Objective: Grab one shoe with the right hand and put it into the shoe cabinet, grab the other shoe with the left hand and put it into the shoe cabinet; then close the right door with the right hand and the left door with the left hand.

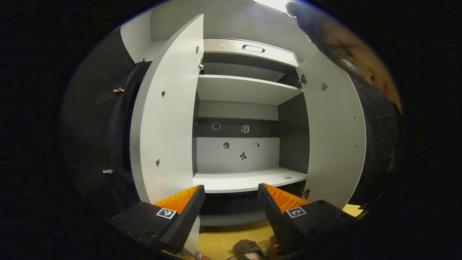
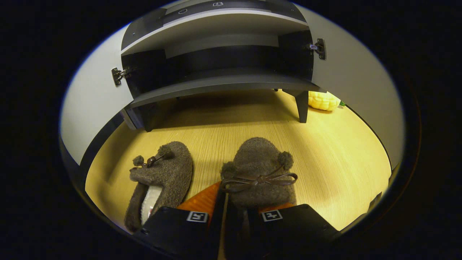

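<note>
Facing the open shoe cabinet, the left gripper hangs with its fingers wide apart and nothing between them. In the right gripper view, the left slipper lies on the wooden floor; the right gripper pinches the right slipper at its near end

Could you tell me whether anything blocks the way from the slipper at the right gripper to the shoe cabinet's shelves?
Nothing visible does: both doors are open, the shelves look bare, and only wooden floor lies between the slipper and the cabinet.
</note>
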Tool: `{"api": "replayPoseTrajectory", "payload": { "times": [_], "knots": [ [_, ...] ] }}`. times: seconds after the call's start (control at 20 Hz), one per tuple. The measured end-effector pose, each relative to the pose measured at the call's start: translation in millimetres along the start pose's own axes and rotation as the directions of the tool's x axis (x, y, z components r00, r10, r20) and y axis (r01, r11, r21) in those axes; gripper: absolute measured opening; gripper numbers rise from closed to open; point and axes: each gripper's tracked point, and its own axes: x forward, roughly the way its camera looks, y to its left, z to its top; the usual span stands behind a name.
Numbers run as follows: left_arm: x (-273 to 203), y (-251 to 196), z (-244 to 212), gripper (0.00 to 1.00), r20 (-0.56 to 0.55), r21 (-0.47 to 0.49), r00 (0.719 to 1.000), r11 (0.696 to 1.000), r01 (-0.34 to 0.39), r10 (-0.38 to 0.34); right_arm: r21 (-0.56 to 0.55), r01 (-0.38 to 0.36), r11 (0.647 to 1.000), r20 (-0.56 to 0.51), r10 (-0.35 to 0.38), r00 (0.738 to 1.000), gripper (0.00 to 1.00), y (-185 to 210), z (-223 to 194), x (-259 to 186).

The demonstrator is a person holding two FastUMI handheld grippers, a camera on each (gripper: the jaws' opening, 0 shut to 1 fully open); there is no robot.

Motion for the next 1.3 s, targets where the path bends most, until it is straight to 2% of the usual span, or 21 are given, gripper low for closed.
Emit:
{"api": "replayPoseTrajectory", "payload": {
  "times": [0.05,0.15,0.2,0.25,0.3,0.35,0.4,0.65,0.9,1.1,1.3],
  "knots": [
    [0.8,1.5,0.5,0.94,-0.001,0.003,1.000,1.000,-0.003,0.003,0.003,0.001,1.000,-0.006,-0.001,1.000,0.28,0.4,1.7,-1.6],
    [0.4,3.3,0.1,0.94,0.000,0.006,1.000,1.000,-0.008,0.008,-0.014,-0.002,1.000,-0.019,0.002,1.000,0.30,2.1,1.8,0.2],
    [0.3,3.3,-0.2,0.94,-0.001,0.005,1.000,1.000,-0.009,0.009,-0.034,-0.008,0.999,-0.027,0.007,1.000,0.27,2.6,0.6,0.7],
    [1.0,3.3,-0.1,0.94,-0.003,0.005,1.000,1.000,-0.009,0.009,-0.038,0.012,0.999,-0.014,-0.012,1.000,0.30,-2.3,12.2,-4.1],
    [-0.5,3.4,-0.7,0.94,-0.005,0.008,1.000,1.000,-0.010,0.010,-0.032,0.008,0.999,-0.013,-0.008,1.000,0.06,-1.3,3.4,26.7],
    [-0.6,4.6,-0.5,0.94,-0.007,0.012,1.000,1.000,-0.013,0.013,-0.036,0.004,0.999,-0.022,-0.005,1.000,0.00,2.0,0.0,2.7],
    [-1.0,5.1,-0.6,0.94,-0.007,0.017,1.000,1.000,-0.017,0.017,-0.037,0.002,0.999,-0.020,-0.003,1.000,0.06,1.8,1.2,3.9],
    [-4.6,4.3,0.8,0.94,-0.013,0.009,1.000,1.000,-0.024,0.024,-0.060,-0.032,0.998,-0.030,0.030,0.999,0.06,2.1,3.2,-8.6],
    [-13.8,-5.2,2.2,0.94,-0.040,-0.001,0.999,1.000,-0.018,0.018,-0.088,-0.125,0.988,0.011,0.126,0.992,0.05,22.4,30.9,-67.4],
    [-26.4,-16.4,14.2,0.94,-0.046,-0.008,0.999,1.000,0.001,-0.002,-0.120,-0.162,0.979,0.053,0.170,0.984,0.05,28.0,71.1,-127.6],
    [-36.4,-22.5,30.1,0.94,-0.041,0.006,0.999,1.000,0.014,-0.013,-0.138,-0.151,0.979,0.144,0.171,0.975,0.06,22.9,135.2,-177.0]
  ]
}}
